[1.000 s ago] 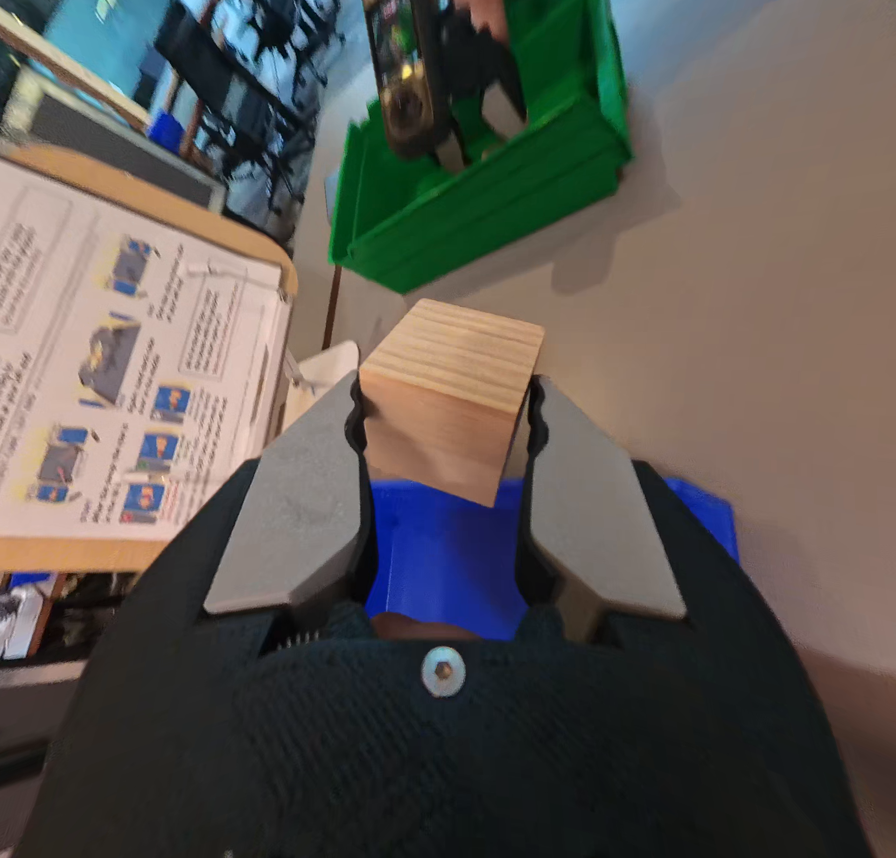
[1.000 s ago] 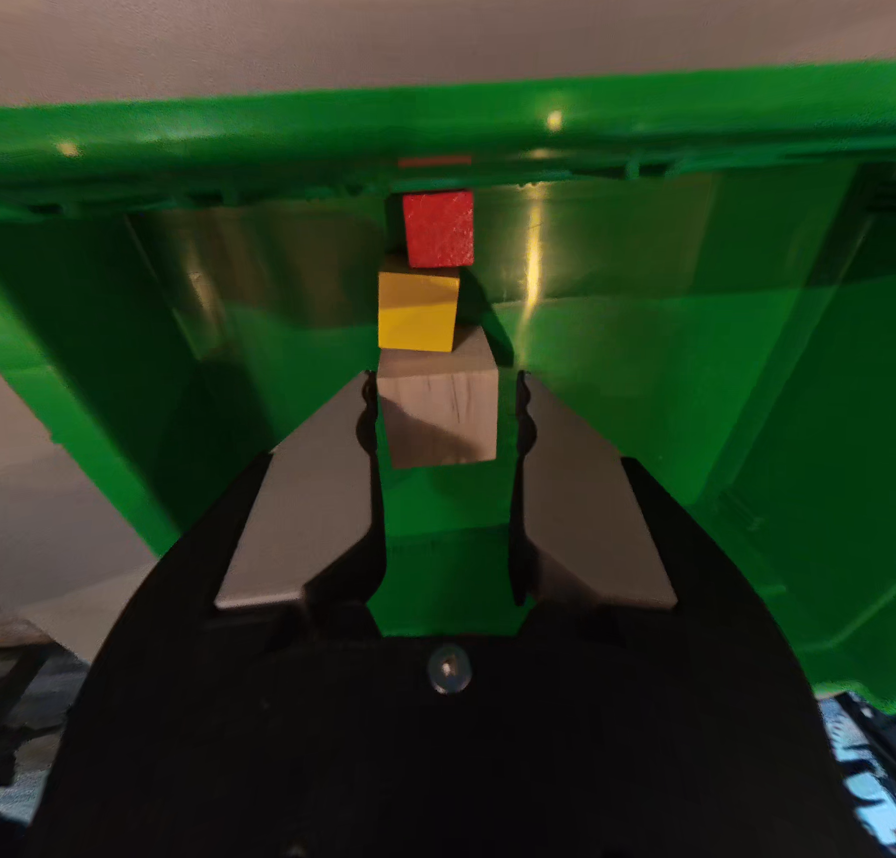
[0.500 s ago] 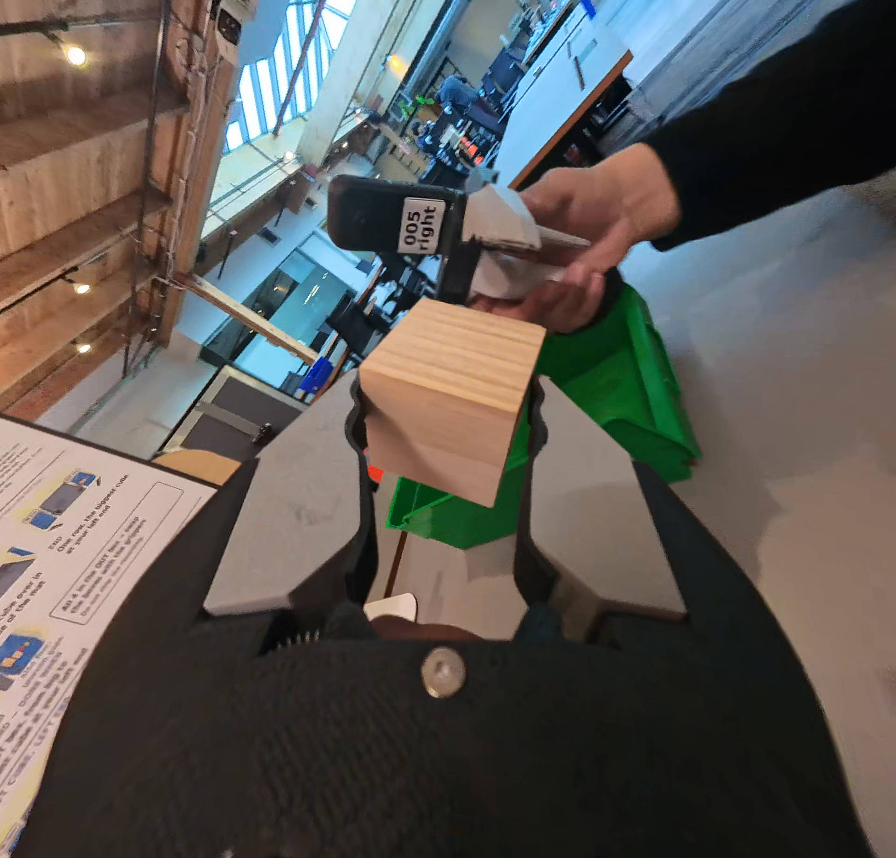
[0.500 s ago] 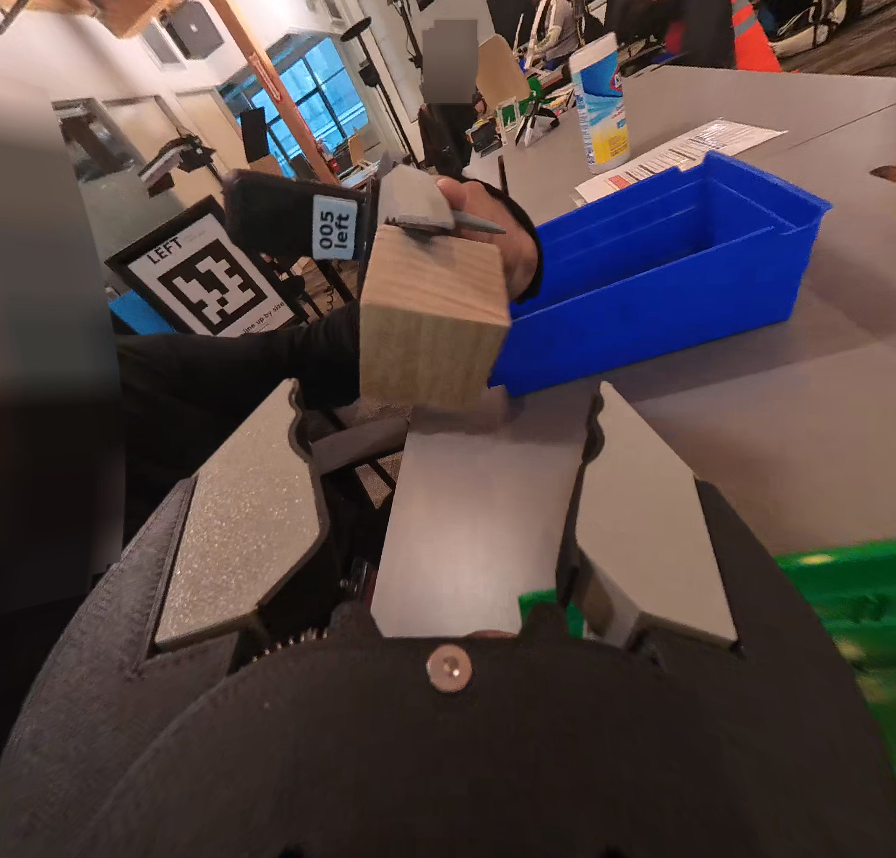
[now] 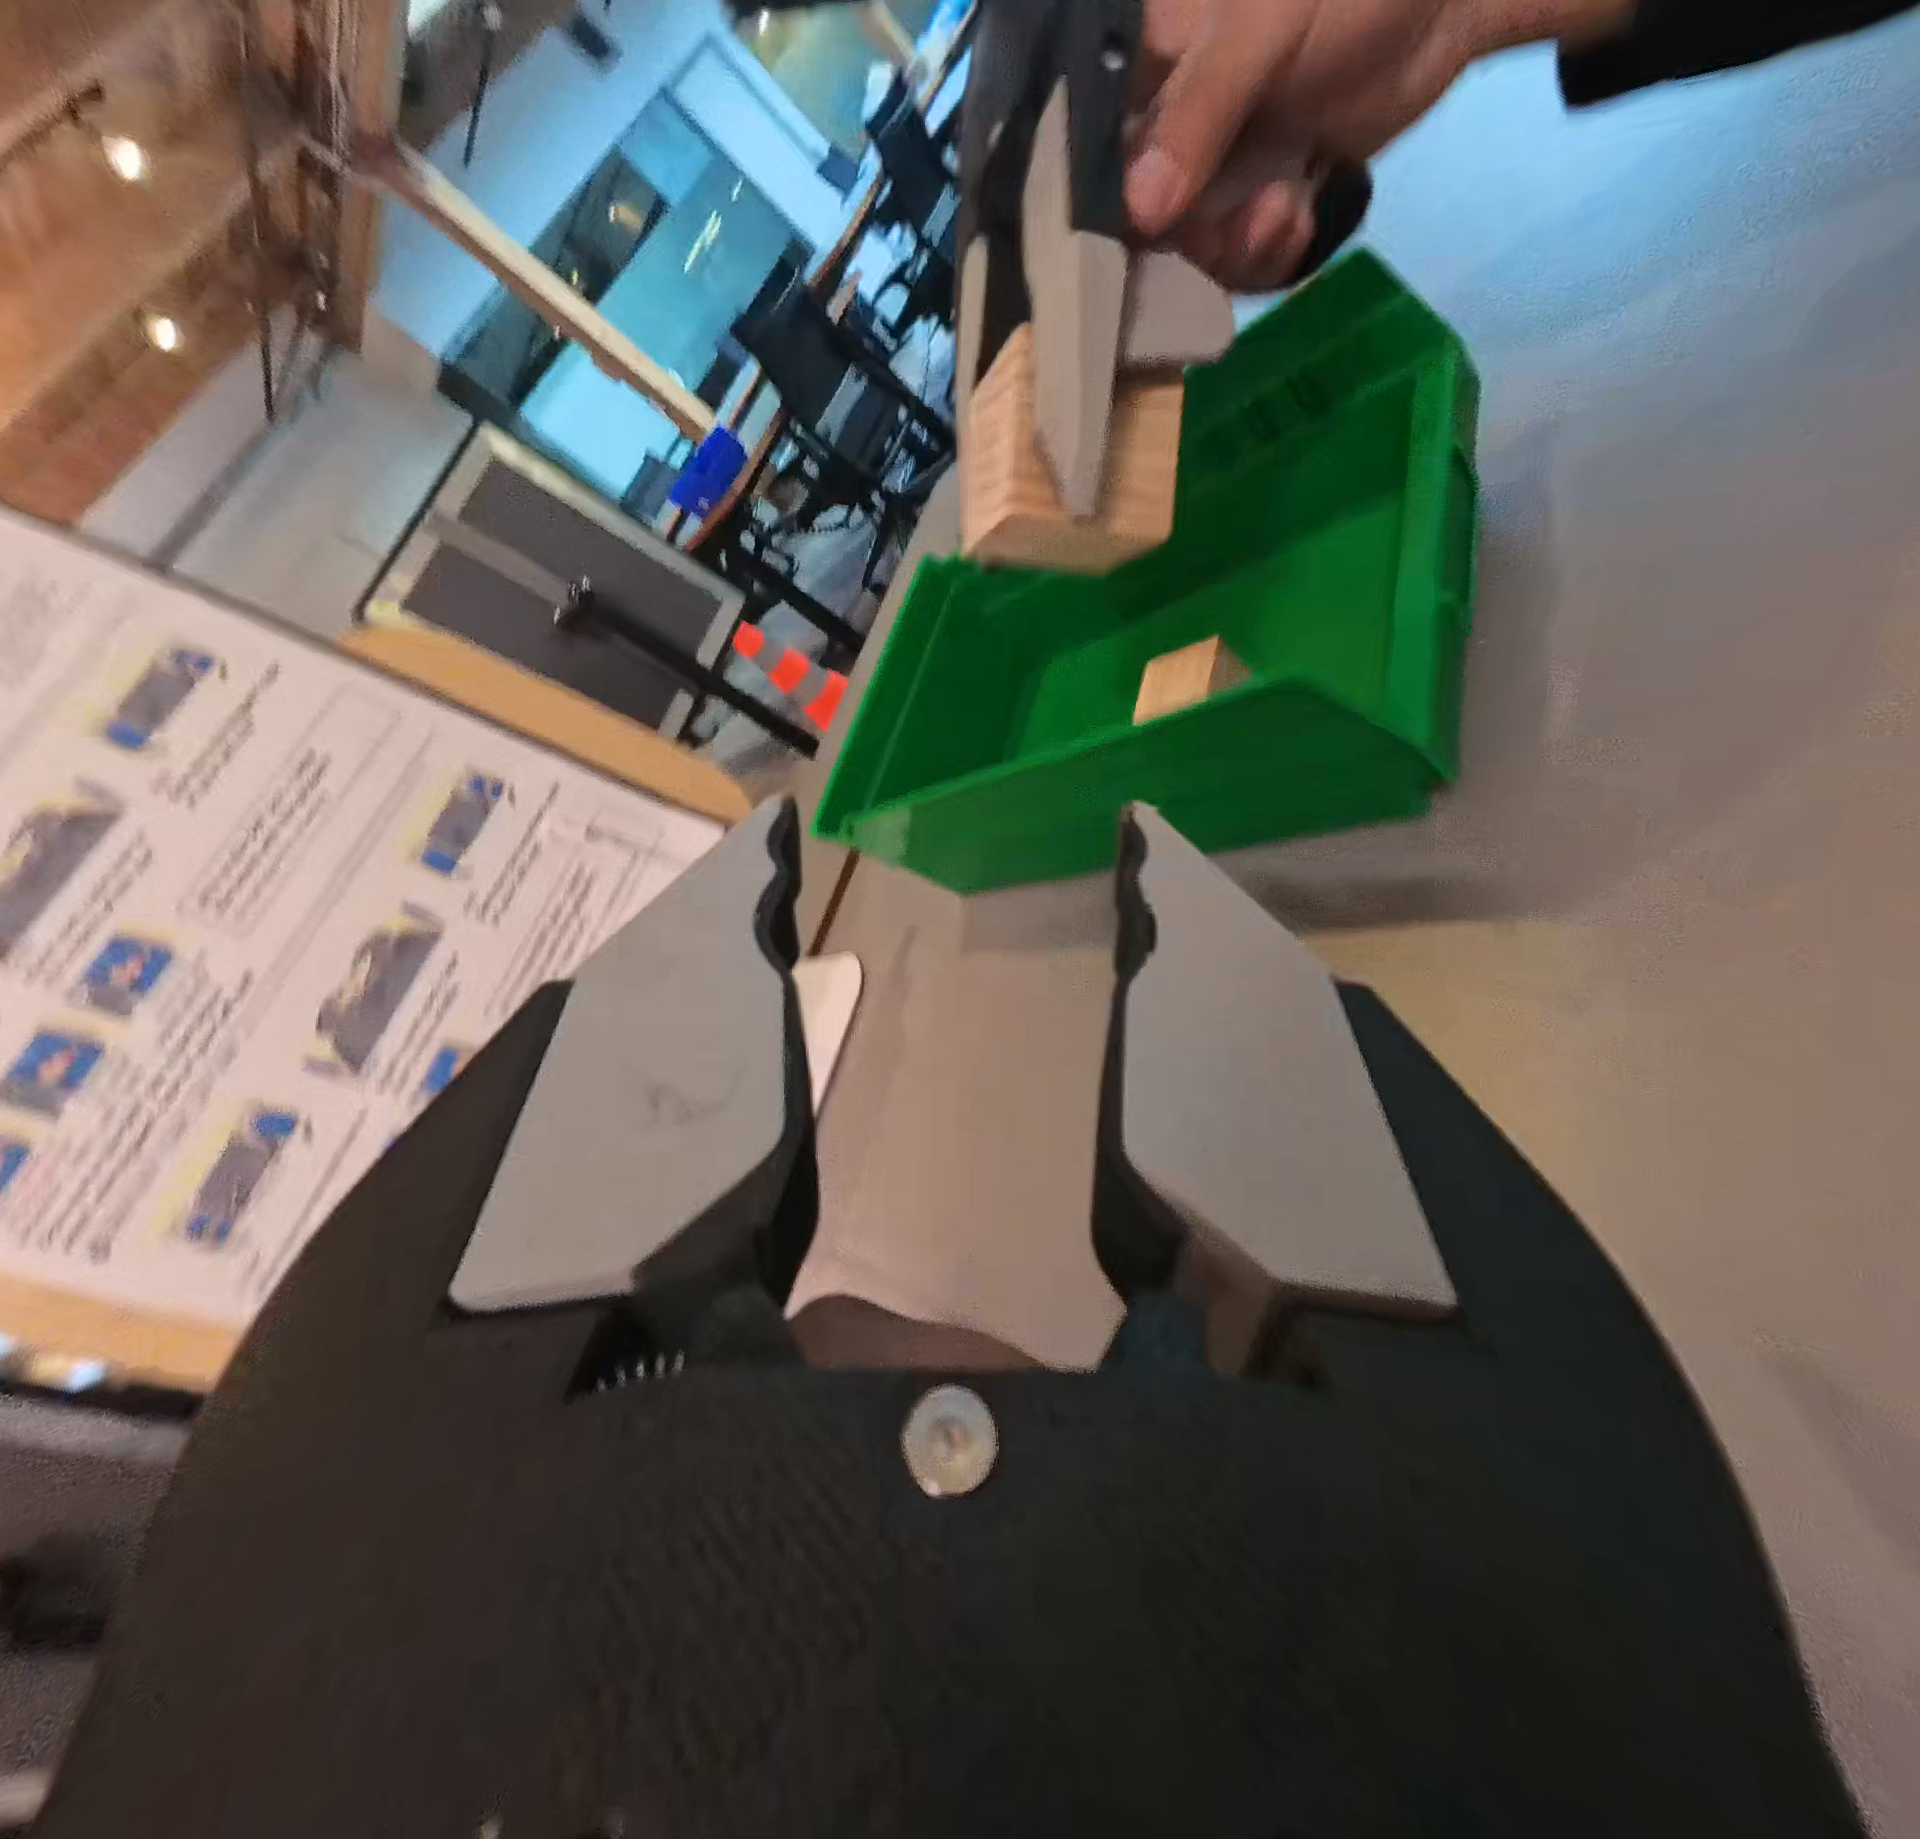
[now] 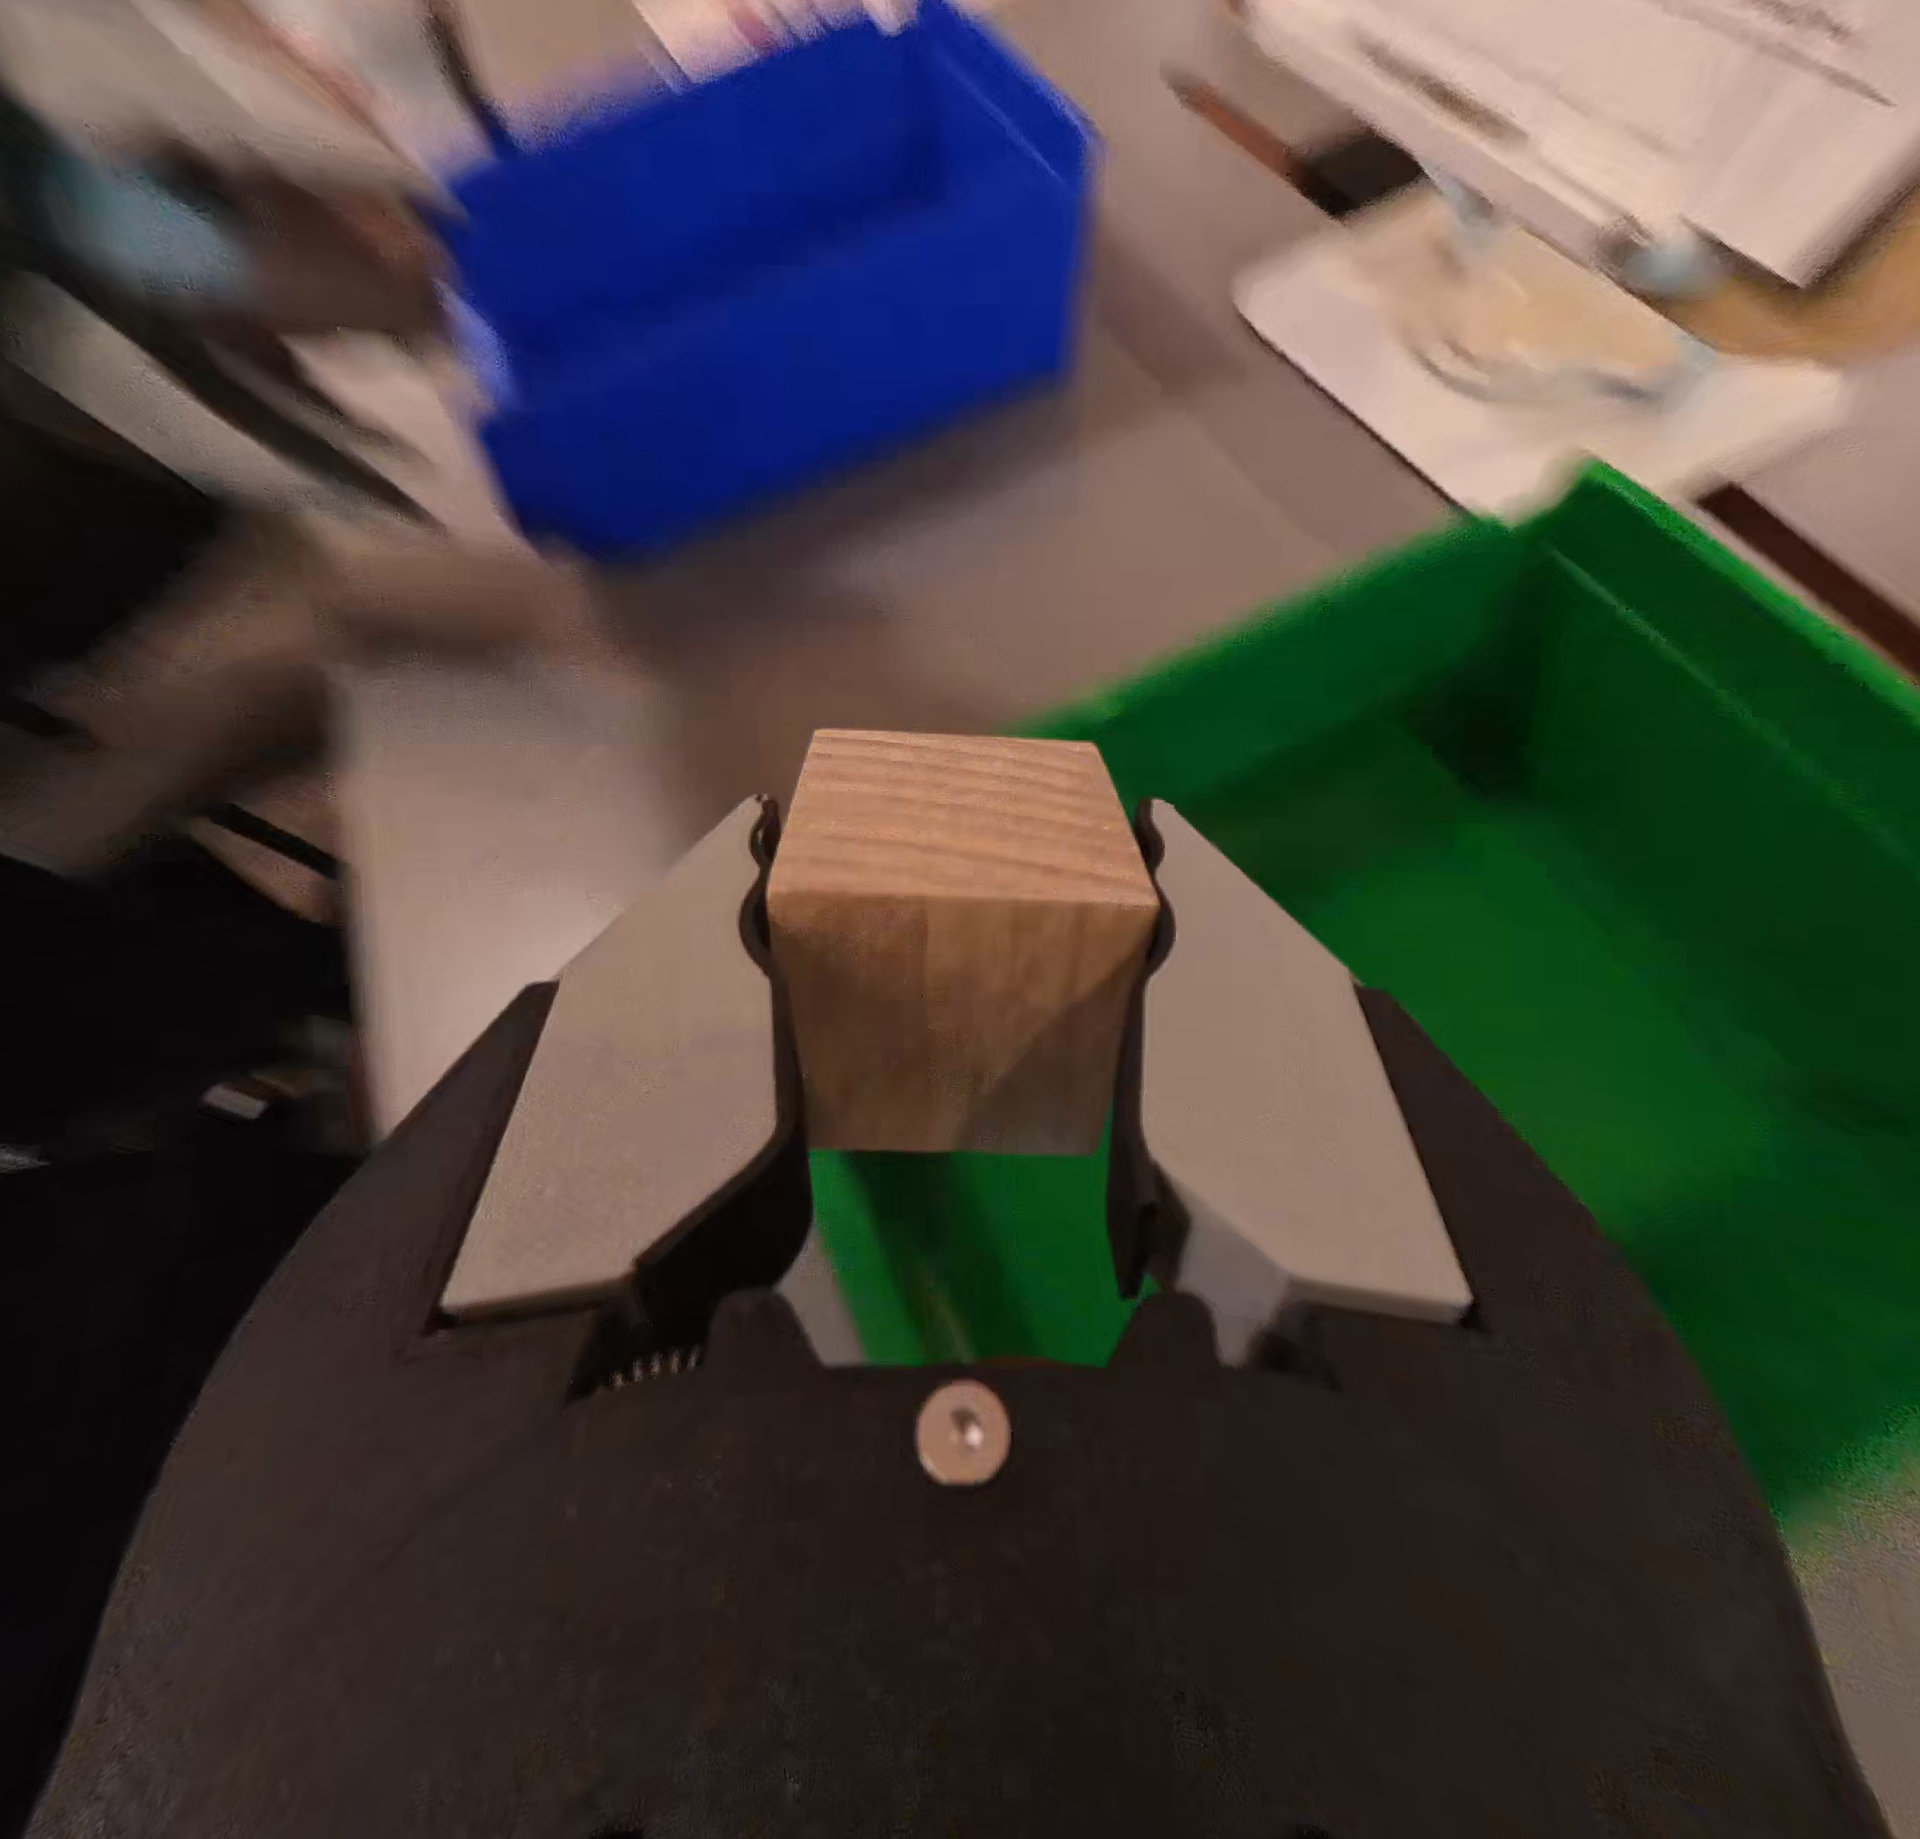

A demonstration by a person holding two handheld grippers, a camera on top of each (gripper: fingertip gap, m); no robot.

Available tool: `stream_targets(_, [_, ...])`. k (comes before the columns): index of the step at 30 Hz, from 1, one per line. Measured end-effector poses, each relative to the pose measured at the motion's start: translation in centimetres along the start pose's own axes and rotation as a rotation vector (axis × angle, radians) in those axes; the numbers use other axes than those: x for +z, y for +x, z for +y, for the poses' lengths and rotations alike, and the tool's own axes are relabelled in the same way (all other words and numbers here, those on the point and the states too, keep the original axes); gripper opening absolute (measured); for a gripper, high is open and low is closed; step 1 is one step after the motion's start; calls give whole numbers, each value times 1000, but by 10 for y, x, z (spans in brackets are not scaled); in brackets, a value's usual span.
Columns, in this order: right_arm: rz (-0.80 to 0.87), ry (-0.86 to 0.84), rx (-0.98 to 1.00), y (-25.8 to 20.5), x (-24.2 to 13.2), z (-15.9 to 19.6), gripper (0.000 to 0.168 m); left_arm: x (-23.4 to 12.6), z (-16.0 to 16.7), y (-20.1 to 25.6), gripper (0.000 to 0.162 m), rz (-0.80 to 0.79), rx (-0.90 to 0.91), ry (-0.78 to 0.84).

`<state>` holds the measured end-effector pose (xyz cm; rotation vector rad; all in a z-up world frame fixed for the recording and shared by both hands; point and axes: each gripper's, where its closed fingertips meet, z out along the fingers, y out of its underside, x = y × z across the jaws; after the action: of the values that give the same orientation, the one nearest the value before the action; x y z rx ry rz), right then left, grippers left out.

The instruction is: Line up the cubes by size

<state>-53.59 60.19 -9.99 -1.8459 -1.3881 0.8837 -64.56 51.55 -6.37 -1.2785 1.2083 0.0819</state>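
Jaws: right gripper (image 6: pixel 954 916) pinches wooden cube (image 6: pixel 961 942), left gripper (image 5: pixel 951 890) spread; blue bin (image 6: pixel 769 272) seemingly blurred.

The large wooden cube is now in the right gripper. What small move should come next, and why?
Probably carry the large wooden cube, clamped in the right gripper, down into the green bin below it. A smaller wooden cube already sits there, and the left gripper is open and empty.

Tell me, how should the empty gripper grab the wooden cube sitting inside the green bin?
Come down from above, through the open top of the green bin. Its walls hide the lower part of the wooden cube and would likely block a sideways reach. Close the open left gripper on two opposite side faces, which are flat and parallel and should hold well.
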Motion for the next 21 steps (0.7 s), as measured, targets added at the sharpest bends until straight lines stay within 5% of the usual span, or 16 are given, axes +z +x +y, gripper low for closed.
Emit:
stream_targets(3, [189, -331, -147, 47, -13, 55, 66, -40, 32, 5, 58, 2, -34, -65])
stream_targets(10, [160, -822, -415, 80, -3, 129, 66, -106, 106, 17, 70, 54, -78, -329])
stream_targets(16, [117, -879, -435, 85, 27, 142, 72, -123, 142, 43, 73, 129, -113, -493])
stream_targets(21, [201, -784, -426, 78, 10, 117, 79, -122, 158, 55, 73, 100, -181, -548])
